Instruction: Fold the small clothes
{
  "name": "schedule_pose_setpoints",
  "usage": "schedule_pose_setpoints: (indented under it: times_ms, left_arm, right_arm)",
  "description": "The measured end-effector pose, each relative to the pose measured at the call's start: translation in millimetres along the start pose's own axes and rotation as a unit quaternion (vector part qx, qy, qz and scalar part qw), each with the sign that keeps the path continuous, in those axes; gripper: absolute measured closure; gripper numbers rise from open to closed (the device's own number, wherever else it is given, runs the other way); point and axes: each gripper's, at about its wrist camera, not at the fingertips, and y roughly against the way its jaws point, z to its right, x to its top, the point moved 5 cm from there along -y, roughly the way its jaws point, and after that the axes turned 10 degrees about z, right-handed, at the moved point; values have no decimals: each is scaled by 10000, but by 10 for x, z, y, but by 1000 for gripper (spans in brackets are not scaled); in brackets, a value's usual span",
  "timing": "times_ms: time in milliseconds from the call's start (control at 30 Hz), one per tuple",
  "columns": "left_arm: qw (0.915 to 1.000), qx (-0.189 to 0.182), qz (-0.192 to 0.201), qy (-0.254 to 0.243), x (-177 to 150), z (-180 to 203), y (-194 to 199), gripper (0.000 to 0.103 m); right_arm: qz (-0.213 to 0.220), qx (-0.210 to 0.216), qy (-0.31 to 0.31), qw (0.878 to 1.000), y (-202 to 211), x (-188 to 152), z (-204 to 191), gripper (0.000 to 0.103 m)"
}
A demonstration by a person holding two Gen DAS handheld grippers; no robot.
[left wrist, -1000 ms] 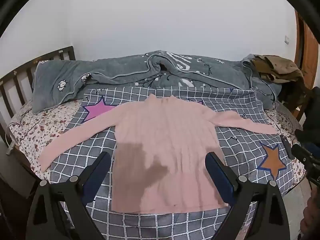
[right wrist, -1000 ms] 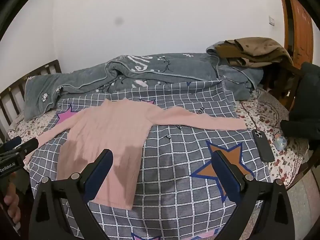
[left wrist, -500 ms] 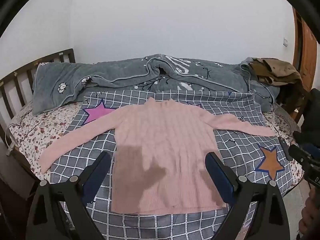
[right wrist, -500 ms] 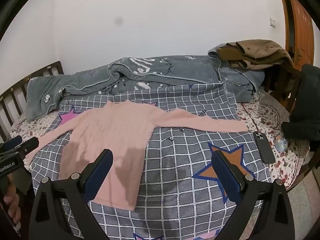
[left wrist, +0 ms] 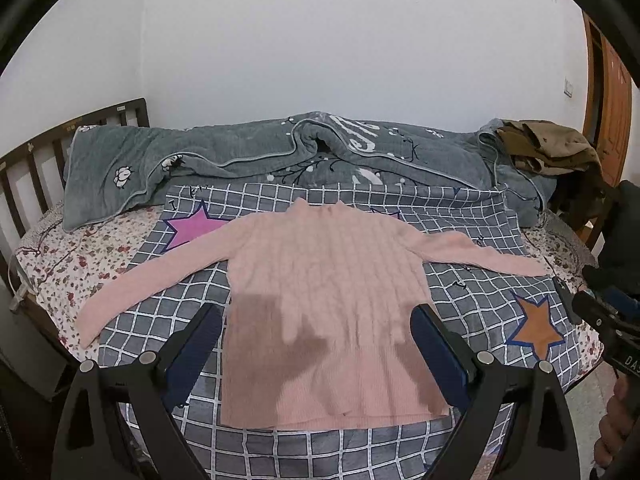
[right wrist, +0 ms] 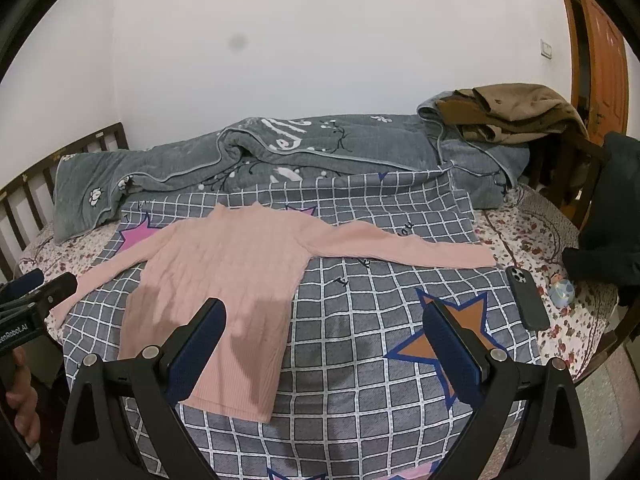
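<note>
So we're right at the start here, nothing folded yet: the sweater [left wrist: 324,300] is lying flat and face up on the checked sheet [left wrist: 472,300] in the middle of the bed, both sleeves stretched straight out to the sides, collar pointing toward the grey quilt [left wrist: 248,160] at the back. Our left gripper [left wrist: 316,344] hangs above the hem end of the body with its jaws spread wide and nothing between them, and our right gripper [right wrist: 324,340] is the same deal, jaws wide apart and empty, sitting over the sheet just off the sweater's right edge. We'd call this the lining-up step before the first fold. Next move as we see it is grabbing the sleeves: the right sleeve [right wrist: 404,246] runs out toward the phone [right wrist: 526,298], with its cuff ending near it, so we'd want to pinch near the cuff without catching the sheet underneath, then carry it across the chest. Same for the left sleeve [left wrist: 156,280], whose cuff hangs close to the mattress edge over the floral sheet [left wrist: 80,252]. The knit looks soft and floppy, so probably a low, shallow pinch, and keep the body from dragging along
</note>
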Motion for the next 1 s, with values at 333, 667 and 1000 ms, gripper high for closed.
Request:
schedule_pose_setpoints:
  times_ms: [333, 667, 1000]
  left_arm:
    - [10000, -6, 5, -20, -23, 7, 12, 7]
    - [10000, -13, 4, 9, -44, 9, 3, 7]
    - [10000, -27, -13, 11, -76, -18, -25, 7]
  right_arm:
    - [0, 0, 12, 10000, 11, -2, 2, 6]
    - [40, -57, 99, 9999, 18, 9, -11, 6]
    - [-14, 49, -5, 10000, 11, -5, -34, 6]
